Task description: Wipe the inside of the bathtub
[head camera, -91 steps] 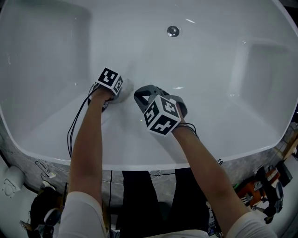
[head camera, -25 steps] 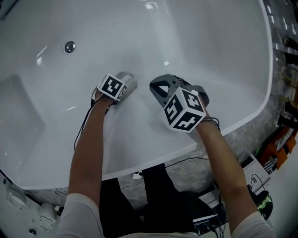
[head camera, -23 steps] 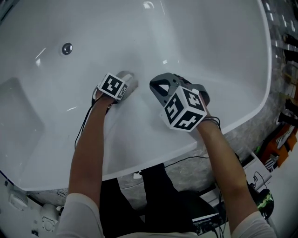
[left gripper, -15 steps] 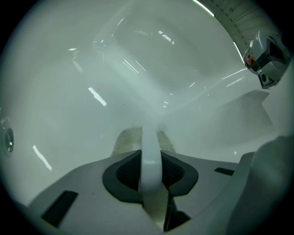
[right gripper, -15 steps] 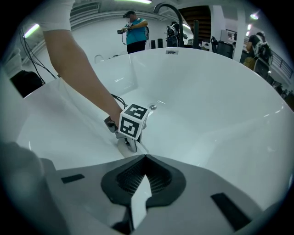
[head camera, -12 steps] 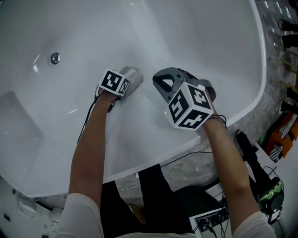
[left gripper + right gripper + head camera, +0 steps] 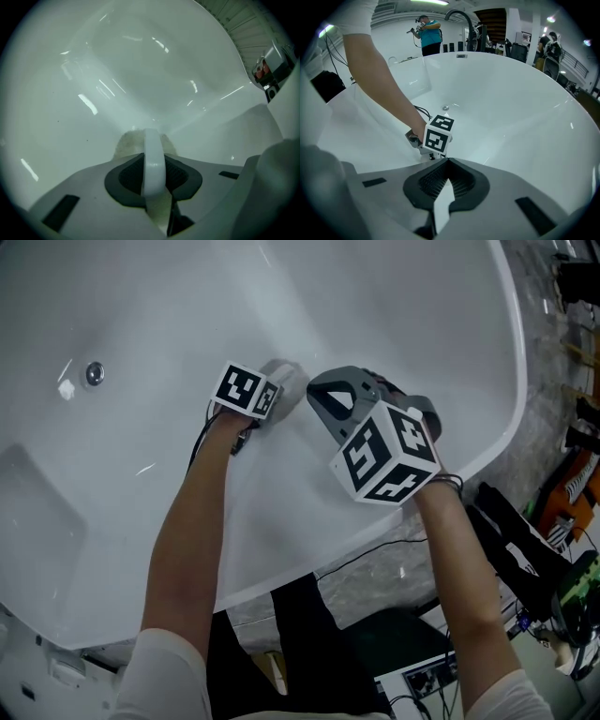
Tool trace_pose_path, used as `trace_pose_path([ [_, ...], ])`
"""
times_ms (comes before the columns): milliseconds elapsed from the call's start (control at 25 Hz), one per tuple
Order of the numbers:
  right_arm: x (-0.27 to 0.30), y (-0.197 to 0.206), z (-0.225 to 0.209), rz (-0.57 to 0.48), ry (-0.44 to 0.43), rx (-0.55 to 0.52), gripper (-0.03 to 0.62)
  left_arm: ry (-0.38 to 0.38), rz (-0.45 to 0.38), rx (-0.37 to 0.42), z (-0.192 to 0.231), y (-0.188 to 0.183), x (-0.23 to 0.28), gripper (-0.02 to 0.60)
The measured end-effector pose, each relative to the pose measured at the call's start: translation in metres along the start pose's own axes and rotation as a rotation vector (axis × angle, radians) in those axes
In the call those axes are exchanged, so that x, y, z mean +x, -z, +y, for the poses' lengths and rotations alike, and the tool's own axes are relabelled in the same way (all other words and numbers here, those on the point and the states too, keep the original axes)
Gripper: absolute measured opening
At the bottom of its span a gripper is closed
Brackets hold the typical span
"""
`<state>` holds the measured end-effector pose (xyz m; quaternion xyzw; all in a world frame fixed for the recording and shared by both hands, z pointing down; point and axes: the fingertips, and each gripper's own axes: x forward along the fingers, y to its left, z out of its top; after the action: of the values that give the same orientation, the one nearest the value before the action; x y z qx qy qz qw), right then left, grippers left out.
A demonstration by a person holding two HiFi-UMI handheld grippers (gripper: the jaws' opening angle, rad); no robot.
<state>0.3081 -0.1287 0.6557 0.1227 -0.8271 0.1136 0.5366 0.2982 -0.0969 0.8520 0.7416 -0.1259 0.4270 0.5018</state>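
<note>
The white bathtub (image 7: 403,306) fills the head view, its drain (image 7: 94,373) far left. My left gripper (image 7: 277,388) is shut on a pale fuzzy cloth (image 7: 289,377) pressed against the tub's inner wall; in the left gripper view the cloth (image 7: 126,143) bulges out past the closed jaws (image 7: 153,161). My right gripper (image 7: 324,397) hovers just right of it, above the tub wall, shut and holding nothing. The right gripper view shows its jaws (image 7: 447,164) meeting, with the left gripper's marker cube (image 7: 437,135) and the person's arm ahead, and the drain (image 7: 446,108) beyond.
The tub rim (image 7: 511,381) curves down the right side. Beyond it lie cables and orange and black gear (image 7: 562,521) on the floor. A dark faucet (image 7: 459,16) stands at the tub's far end, with people behind it.
The left gripper has slid the cloth up and to the right along the tub wall. The right gripper has followed beside it. The drain has drifted to the left of the view.
</note>
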Motion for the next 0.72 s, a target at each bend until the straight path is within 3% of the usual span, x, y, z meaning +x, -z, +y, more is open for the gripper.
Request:
trace_pose_path([
  [440, -0.039, -0.02, -0.01, -0.056, 0.065, 0.014, 0.018, 0.081, -0.081, 0.022, -0.051, -0.033, -0.021, 0.095],
  [720, -0.053, -0.017, -0.017, -0.064, 0.074, 0.034, 0.018, 0.069, -0.088, 0.047, -0.071, -0.045, -0.031, 0.095],
])
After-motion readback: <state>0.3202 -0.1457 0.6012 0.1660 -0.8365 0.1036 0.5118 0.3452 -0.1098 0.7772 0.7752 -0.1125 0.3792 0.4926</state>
